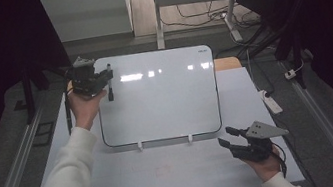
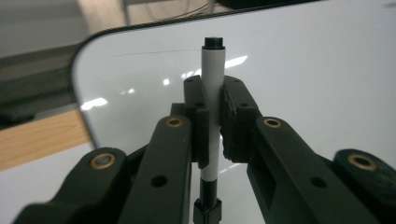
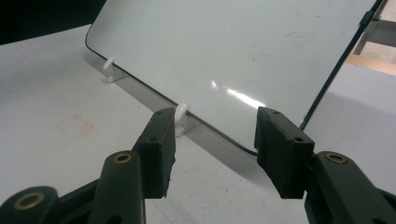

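The worktop (image 1: pixel 177 173) is lying pale and mostly bare, with the whiteboard (image 1: pixel 160 99) propped on it, leaning back on two small white clips (image 1: pixel 140 147) along its lower edge. As far as the high view is showing, the board face is carrying only reflections and no clear writing, so the marking work is looking not yet begun.

At about ten o'clock on the board, the left tongs (image 1: pixel 108 85) are sitting clamped on the marker (image 1: pixel 109 86), which is hanging roughly upright just in front of the board's upper left corner. In the left gripper view the marker's (image 2: pixel 212 93) white barrel is being pinched squarely between the pads, its black end pointing up; whether the cap is on, I cannot tell.

At about five o'clock, near the board's lower right corner, the right tongs (image 1: pixel 228 136) are standing apart with nothing between them, facing the lower edge of the board (image 3: pixel 233 51).

Judging from this, the pick-up is done; writing is left.
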`<control>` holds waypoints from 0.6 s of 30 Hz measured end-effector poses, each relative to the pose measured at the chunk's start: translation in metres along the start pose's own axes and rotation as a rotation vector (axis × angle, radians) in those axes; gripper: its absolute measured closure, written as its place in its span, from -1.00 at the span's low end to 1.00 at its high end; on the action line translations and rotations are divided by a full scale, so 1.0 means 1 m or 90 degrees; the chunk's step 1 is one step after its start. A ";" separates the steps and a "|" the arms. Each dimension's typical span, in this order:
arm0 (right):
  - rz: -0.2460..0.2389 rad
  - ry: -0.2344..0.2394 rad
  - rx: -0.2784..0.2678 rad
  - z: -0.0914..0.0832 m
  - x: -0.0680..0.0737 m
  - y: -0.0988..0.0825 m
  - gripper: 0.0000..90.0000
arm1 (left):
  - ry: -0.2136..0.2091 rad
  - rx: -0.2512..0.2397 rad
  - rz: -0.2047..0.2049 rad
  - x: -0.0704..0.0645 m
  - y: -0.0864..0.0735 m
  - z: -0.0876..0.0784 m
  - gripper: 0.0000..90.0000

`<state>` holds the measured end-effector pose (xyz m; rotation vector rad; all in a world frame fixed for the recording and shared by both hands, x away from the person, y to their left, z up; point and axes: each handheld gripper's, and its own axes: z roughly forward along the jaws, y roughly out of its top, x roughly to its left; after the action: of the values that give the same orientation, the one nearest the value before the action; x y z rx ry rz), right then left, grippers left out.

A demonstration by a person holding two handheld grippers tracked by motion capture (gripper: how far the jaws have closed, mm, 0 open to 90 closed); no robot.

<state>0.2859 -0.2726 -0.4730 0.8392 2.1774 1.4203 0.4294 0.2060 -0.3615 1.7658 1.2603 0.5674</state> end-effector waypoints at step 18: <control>-0.006 -0.001 0.009 0.000 -0.002 -0.003 0.06 | 0.047 0.000 0.043 0.016 -0.001 0.032 0.75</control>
<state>0.2867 -0.2746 -0.4763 0.8334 2.1898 1.4022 0.4597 0.2079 -0.3808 1.8073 1.2541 0.6759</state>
